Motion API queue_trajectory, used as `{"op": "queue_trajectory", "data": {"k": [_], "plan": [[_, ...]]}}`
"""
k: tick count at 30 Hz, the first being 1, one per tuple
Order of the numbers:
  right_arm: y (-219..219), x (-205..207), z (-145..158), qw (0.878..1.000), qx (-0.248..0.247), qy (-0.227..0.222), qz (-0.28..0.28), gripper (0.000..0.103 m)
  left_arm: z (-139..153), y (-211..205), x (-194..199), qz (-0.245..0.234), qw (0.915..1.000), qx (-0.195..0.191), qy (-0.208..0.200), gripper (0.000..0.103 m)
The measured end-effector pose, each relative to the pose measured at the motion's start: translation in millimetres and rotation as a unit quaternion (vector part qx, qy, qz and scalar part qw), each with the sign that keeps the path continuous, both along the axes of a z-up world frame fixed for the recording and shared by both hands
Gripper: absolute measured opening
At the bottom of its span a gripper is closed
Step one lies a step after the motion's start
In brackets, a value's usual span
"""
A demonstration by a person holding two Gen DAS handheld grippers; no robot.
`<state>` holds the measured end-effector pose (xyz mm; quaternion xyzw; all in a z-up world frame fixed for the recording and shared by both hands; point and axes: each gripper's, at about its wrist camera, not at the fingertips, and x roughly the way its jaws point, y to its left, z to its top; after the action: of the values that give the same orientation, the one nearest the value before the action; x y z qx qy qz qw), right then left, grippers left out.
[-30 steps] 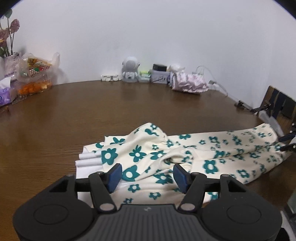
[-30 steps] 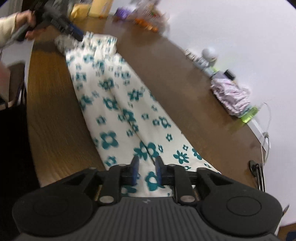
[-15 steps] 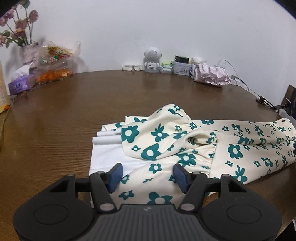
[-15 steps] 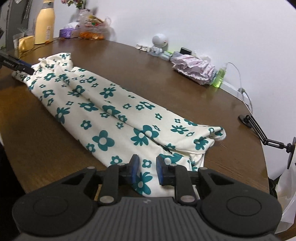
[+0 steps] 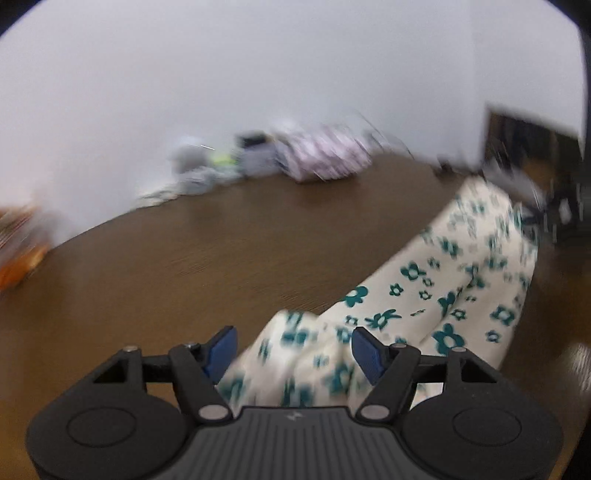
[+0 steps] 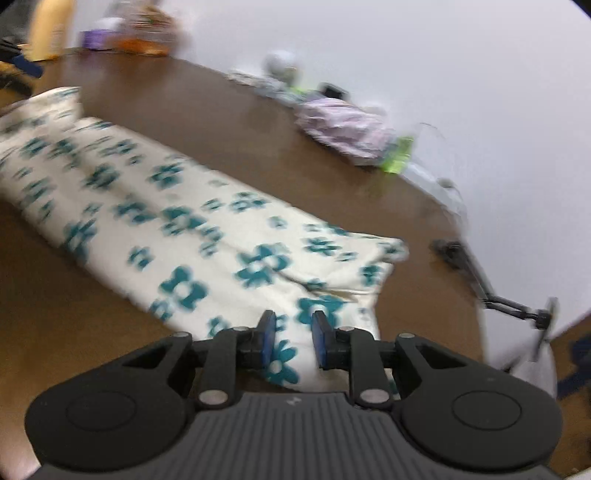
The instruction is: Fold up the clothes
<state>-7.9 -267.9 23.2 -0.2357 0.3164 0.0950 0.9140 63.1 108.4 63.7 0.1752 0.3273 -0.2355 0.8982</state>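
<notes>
Cream trousers with teal flowers [image 5: 443,288] lie lengthwise on the brown wooden table [image 5: 184,266]. Both views are blurred by motion. My left gripper [image 5: 293,349] hangs over one end of the trousers. Its jaws are opening, and the cloth lies between and under the blue pads, which do not press on it. In the right wrist view the trousers [image 6: 177,229] stretch away to the upper left. My right gripper [image 6: 293,332] is low over their near end, its pads a narrow gap apart, with flat cloth showing through the gap.
Along the wall stand a pink-and-white cloth bundle [image 6: 343,125], a green bottle [image 6: 399,155], a small white figure [image 6: 280,64] and a yellow bottle [image 6: 51,29]. A black clamp arm [image 6: 480,280] sits at the table's right edge. Orange packets [image 5: 18,266] lie far left.
The left view has swung and rolled; the folded white layer is gone from it and the trouser end now sits between the jaws. The right gripper has sunk closer to the cloth's near end.
</notes>
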Motion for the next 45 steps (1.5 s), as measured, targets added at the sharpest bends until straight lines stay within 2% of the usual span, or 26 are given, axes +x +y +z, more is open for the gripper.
{"op": "queue_trajectory", "data": {"k": [1,2,3,5,6,7,11,12,13,15,17,19,21,24,26,28,30,31,32,34,35,38,40,41,42,45], "plan": [[0.6,2.8,7.7,0.999,0.010,-0.008,-0.029,0.021,-1.1,-12.4,14.7,-0.019,0.9997,0.007,0.015,0.066],[-1.9,5.3,13.9,0.997,0.043,-0.004,-0.071,0.021,-2.6,-25.0,28.8,-0.039,0.9987,0.011,0.030,0.065],[-5.7,7.6,19.6,0.990,0.085,0.004,-0.117,0.022,-4.1,-37.5,43.0,-0.058,0.9971,0.014,0.046,0.065],[-12.3,8.6,20.5,0.969,0.179,0.040,-0.163,0.024,-14.9,-59.2,61.3,-0.108,0.9909,0.011,0.079,0.065],[-12.0,6.4,18.2,0.961,0.201,0.044,-0.183,0.024,-21.0,-68.1,68.3,-0.128,0.9871,0.007,0.096,0.059],[-10.0,1.7,15.9,0.956,0.207,0.041,-0.201,0.024,-28.1,-73.4,73.8,-0.138,0.9840,0.005,0.113,0.050],[-3.1,-17.8,6.5,0.941,0.223,0.039,-0.250,0.028,-35.0,-72.4,80.8,-0.148,0.9812,-0.025,0.122,0.046],[-1.2,-18.8,2.2,0.941,0.220,0.043,-0.255,0.028,-36.0,-70.9,79.9,-0.146,0.9816,-0.029,0.120,0.040],[-0.1,-16.9,-2.5,0.941,0.213,0.045,-0.261,0.028,-36.8,-69.5,78.6,-0.144,0.9821,-0.033,0.117,0.028],[-0.8,-5.4,-7.5,0.940,0.209,0.045,-0.265,0.028,-36.9,-67.7,76.1,-0.134,0.9838,-0.038,0.113,0.011],[-1.9,11.7,-7.6,0.942,0.209,0.041,-0.258,0.026,-35.2,-63.2,65.7,-0.111,0.9872,-0.034,0.109,0.008],[1.8,40.3,-8.2,0.951,0.202,0.048,-0.230,0.025,-33.9,-56.9,50.1,-0.093,0.9892,-0.027,0.110,0.007],[6.3,70.8,-9.0,0.959,0.194,0.057,-0.197,0.024,-30.7,-49.1,33.5,-0.086,0.9874,-0.029,0.129,0.007],[18.6,122.4,-8.0,0.971,0.186,0.063,-0.134,0.024,-22.9,-38.9,33.5,-0.059,0.9826,-0.064,0.164,0.012],[30.3,156.4,-8.2,0.978,0.175,0.057,-0.096,0.024,-13.8,-32.4,47.4,-0.038,0.9784,-0.100,0.177,0.027],[42.5,179.4,-5.4,0.984,0.151,0.050,-0.083,0.026,-6.7,-37.7,75.9,-0.018,0.9803,-0.115,0.160,0.058],[48.6,189.9,1.4,0.983,0.144,0.056,-0.099,0.031,-3.4,-48.3,109.5,-0.004,0.9803,-0.131,0.148,0.061],[47.9,187.9,4.8,0.980,0.161,0.058,-0.102,0.040,-6.9,-59.1,129.9,-0.002,0.9776,-0.137,0.160,0.061],[46.5,184.5,7.8,0.976,0.181,0.058,-0.104,0.044,-11.3,-70.7,150.6,0.000,0.9746,-0.142,0.174,0.061],[46.8,179.7,7.4,0.972,0.196,0.065,-0.113,0.047,-23.1,-93.4,179.5,0.006,0.9752,-0.129,0.180,0.059],[47.5,179.0,5.8,0.971,0.197,0.068,-0.120,0.047,-29.2,-104.6,193.1,0.009,0.9758,-0.121,0.182,0.058],[52.4,183.8,-5.5,0.970,0.191,0.080,-0.126,0.044,-34.0,-124.9,209.4,0.002,0.9827,-0.108,0.151,0.050],[57.1,190.3,-10.3,0.972,0.185,0.077,-0.122,0.042,-35.6,-126.2,208.4,-0.007,0.9824,-0.111,0.150,0.039],[59.8,193.9,-10.8,0.974,0.181,0.072,-0.116,0.041,-37.4,-124.5,205.8,-0.014,0.9819,-0.114,0.151,0.017],[63.4,199.1,-11.1,0.976,0.179,0.068,-0.108,0.037,-38.3,-122.3,201.5,-0.015,0.9837,-0.107,0.144,0.006],[78.5,217.6,-13.7,0.979,0.181,0.067,-0.071,0.034,-39.5,-110.1,188.6,-0.004,0.9898,-0.078,0.119,0.005]]}}
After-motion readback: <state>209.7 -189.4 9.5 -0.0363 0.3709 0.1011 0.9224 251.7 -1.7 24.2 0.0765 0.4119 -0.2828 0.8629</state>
